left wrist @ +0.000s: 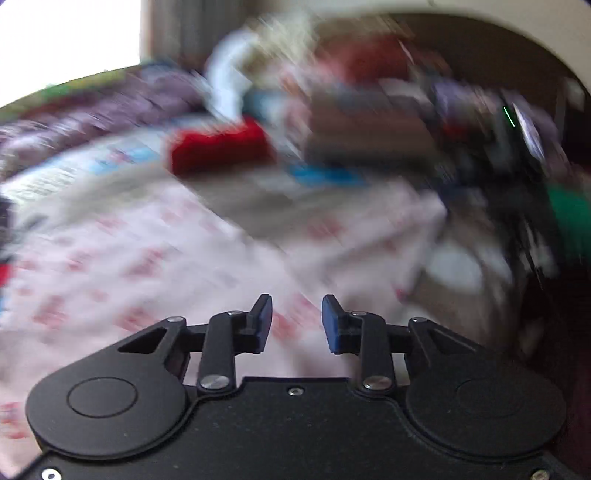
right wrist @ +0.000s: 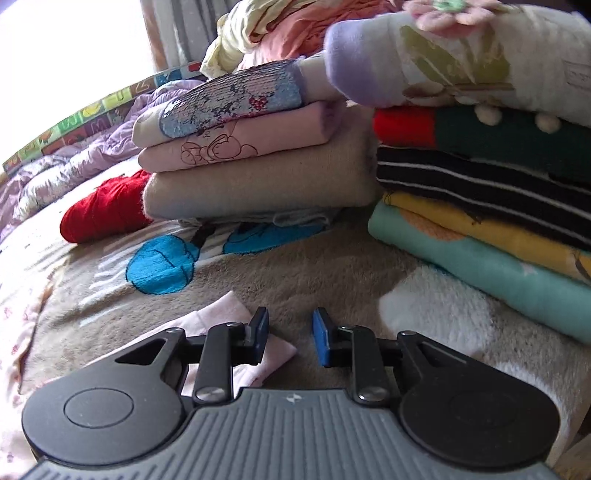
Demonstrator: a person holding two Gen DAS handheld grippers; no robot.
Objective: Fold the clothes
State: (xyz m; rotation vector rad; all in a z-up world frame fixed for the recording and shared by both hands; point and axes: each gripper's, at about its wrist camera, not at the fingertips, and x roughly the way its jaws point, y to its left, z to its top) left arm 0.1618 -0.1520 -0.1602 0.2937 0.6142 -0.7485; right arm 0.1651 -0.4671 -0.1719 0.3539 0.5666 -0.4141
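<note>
While angled down | both hand-held grippers [left wrist: 297, 323] [right wrist: 290, 338] part-open, empty

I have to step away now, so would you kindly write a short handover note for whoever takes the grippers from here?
Left gripper: jaws apart, nothing between them, over the pink printed fabric; its view is blurred.
Right gripper: jaws apart, empty, with a small folded pink piece by its left finger.
Done: two folded stacks on the bed, one topped by a sequinned top, the other holding a striped black garment.
Left: the loose heap behind the stacks and, seemingly, the pink printed fabric.
</note>
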